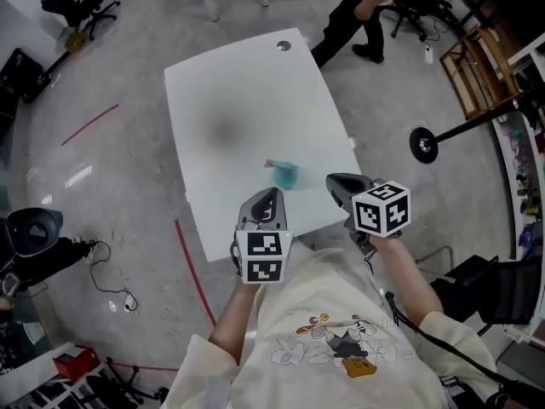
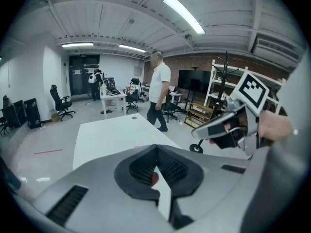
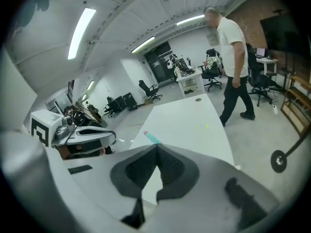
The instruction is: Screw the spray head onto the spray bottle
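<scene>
A small teal spray bottle (image 1: 286, 175) with a pink part at one end lies on the white table (image 1: 230, 100), near its front edge. In the right gripper view the bottle (image 3: 151, 138) shows just beyond the jaw tips, and the pink end points away. My left gripper (image 1: 274, 192) is shut and empty, held over the table's front edge just short of the bottle. My right gripper (image 1: 333, 180) is shut too, with nothing in it, to the right of the bottle. In the left gripper view my left gripper (image 2: 156, 147) hides most of the bottle, and the right gripper (image 2: 200, 131) hangs at the right.
A person (image 1: 358, 7) walks past the table's far end. A round grommet (image 1: 283, 46) sits in the table near that end. A stand with a round base (image 1: 423, 144) is on the floor at the right, and red tape lines (image 1: 194, 271) at the left.
</scene>
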`<state>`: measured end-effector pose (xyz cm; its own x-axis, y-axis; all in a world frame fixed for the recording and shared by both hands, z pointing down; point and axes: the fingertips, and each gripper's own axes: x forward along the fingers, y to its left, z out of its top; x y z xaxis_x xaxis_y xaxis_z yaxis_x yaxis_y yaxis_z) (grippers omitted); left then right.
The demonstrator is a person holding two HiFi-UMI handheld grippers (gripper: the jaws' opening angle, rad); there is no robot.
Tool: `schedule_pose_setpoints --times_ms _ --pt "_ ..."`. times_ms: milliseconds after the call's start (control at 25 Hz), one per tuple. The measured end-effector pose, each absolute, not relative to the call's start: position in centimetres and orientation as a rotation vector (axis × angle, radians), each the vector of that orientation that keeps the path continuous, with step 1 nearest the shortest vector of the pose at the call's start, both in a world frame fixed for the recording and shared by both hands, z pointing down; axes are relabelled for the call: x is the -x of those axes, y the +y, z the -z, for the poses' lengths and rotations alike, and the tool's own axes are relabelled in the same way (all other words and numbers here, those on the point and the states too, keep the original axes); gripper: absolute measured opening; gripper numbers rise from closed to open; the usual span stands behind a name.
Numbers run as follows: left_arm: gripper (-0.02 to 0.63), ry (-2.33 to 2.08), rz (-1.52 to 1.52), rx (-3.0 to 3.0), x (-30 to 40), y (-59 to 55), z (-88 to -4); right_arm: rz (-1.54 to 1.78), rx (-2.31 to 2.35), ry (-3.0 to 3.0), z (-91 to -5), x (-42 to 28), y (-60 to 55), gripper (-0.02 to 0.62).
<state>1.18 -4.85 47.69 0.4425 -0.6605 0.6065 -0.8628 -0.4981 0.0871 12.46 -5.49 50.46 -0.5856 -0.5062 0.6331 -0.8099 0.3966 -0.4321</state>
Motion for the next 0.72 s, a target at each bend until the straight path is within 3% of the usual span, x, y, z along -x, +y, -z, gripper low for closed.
schedule_pose_setpoints --times_ms 520,720 --pt "0.008 -1.373 -0.734 -2.252 -5.9 -0.9 -45.1 -1.014 -1.034 -2.372 -48.3 -12.5 -1.0 0.006" --pt "0.006 -1.416 -0.681 -2.241 -11.2 0.4 -43.6 -0.941 -1.001 -2.397 -46.3 -17.1 0.0 0.006"
